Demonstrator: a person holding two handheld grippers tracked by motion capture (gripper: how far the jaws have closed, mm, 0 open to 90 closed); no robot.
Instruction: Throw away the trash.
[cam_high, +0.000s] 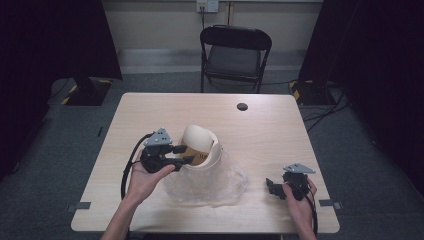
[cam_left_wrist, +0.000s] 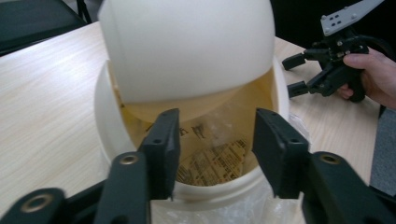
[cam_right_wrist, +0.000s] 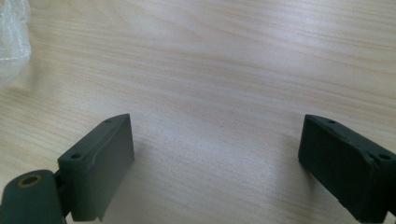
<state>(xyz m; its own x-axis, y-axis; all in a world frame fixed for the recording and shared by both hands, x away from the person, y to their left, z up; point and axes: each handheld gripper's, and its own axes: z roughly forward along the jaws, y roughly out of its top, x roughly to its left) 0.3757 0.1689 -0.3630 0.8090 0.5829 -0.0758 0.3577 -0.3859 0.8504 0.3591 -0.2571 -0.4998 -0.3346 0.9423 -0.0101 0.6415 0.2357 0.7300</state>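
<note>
At the middle of the table (cam_high: 260, 125), the left gripper (cam_left_wrist: 215, 154) holds its jaws apart astride the cream lidded container's (cam_left_wrist: 187, 60) near rim, pads not pressing.

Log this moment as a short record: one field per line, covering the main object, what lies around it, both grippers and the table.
main object: cream bin with a domed swing lid, lying on its side
under it: clear plastic bag, crumpled
left gripper: at the bin's rim, one jaw inside the opening, pads apart, nothing pressed
right gripper: jaws wide open over bare wood, holding nothing
table: light wood
behind the table: black folding chair
</note>
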